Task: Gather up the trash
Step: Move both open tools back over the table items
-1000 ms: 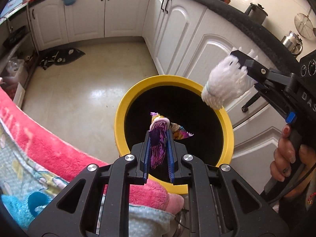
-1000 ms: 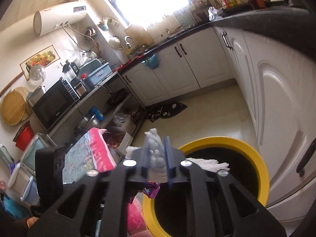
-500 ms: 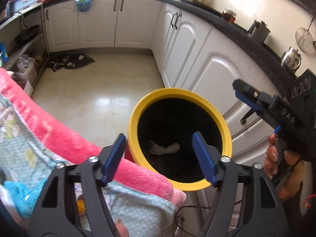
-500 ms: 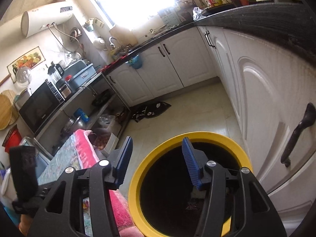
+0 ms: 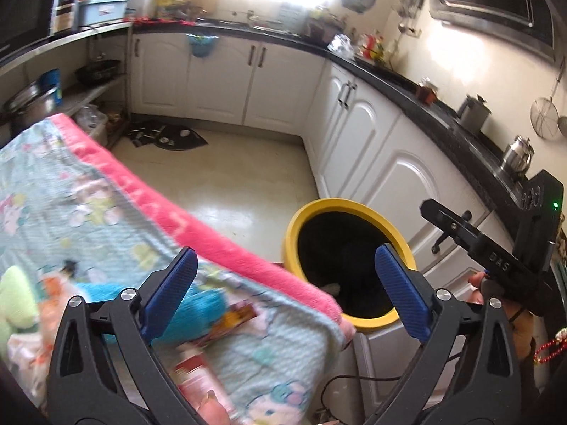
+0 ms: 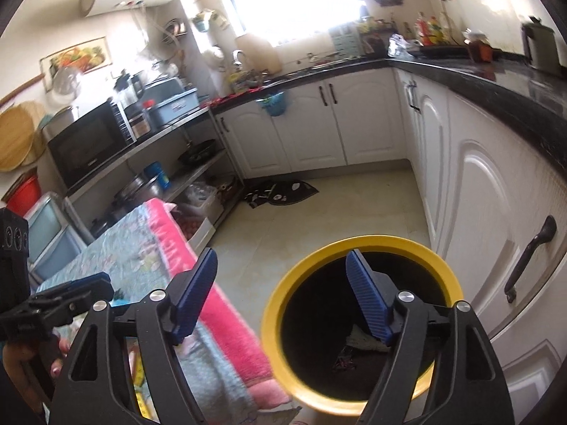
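Left wrist view: our left gripper [image 5: 283, 283] was clamped on purple wrapper over yellow bin [image 5: 349, 262]. Jaws have just been opening, now wide apart, nothing between. Bin now at 1 o'clock; blanket [image 5: 106, 219] with more trash, red can [image 5: 198, 372], at 7 o'clock.

Right wrist view: our right gripper [image 6: 281, 292] held white wad; jaws have just been opening, now apart, empty. Wad [image 6: 365, 340] and wrapper [image 6: 342, 357] lie in bin [image 6: 280, 318], at 5 o'clock. We think two pieces done, more left.

Kitchen: white cabinets [image 6: 312, 124] under black countertop [image 6: 496, 81], cream tile floor [image 5: 226, 177], bright window [image 6: 287, 0], microwave [image 6: 88, 141] on steel shelf, dark mat [image 6: 280, 191] on floor.
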Demonstrator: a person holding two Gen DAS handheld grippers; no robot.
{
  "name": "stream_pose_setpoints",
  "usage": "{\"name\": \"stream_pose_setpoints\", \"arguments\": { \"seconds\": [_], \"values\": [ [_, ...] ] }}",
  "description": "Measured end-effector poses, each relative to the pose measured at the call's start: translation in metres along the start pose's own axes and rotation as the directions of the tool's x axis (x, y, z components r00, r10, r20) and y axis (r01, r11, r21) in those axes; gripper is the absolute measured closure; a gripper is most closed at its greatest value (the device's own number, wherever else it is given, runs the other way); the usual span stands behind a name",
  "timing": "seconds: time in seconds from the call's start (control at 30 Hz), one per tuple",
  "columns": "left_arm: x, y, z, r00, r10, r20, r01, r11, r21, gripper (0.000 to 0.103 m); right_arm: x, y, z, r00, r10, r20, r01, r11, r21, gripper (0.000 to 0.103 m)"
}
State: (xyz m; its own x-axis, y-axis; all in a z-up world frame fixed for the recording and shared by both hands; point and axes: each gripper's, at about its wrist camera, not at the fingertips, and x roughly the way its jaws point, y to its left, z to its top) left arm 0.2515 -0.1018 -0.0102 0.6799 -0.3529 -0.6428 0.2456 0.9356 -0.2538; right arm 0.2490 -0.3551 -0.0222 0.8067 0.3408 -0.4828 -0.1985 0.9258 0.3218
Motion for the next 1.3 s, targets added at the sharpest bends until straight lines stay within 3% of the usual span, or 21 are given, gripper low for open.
{"name": "stream_pose_setpoints", "arguments": {
  "seconds": [0.27,0.83,1.3],
  "values": [
    [-0.053,0.041,-0.008,0.995,0.060,0.076,-0.054,0.996,-0.075,0.011,-0.012,0.051,-0.003,0.999,0.050,-0.007,-0.051,0.994,-0.093,0.023],
    [-0.148,0.110,-0.034,0.965,0.189,0.180,-0.155,0.970,-0.185,0.011,-0.020,0.143,-0.020,0.981,0.179,-0.079,-0.193,0.952,-0.239,0.020],
    [-0.193,0.160,-0.065,0.936,0.317,0.154,-0.280,0.934,-0.221,0.011,-0.017,0.188,-0.039,0.957,0.250,-0.148,-0.285,0.911,-0.299,0.020]
  ]
}}
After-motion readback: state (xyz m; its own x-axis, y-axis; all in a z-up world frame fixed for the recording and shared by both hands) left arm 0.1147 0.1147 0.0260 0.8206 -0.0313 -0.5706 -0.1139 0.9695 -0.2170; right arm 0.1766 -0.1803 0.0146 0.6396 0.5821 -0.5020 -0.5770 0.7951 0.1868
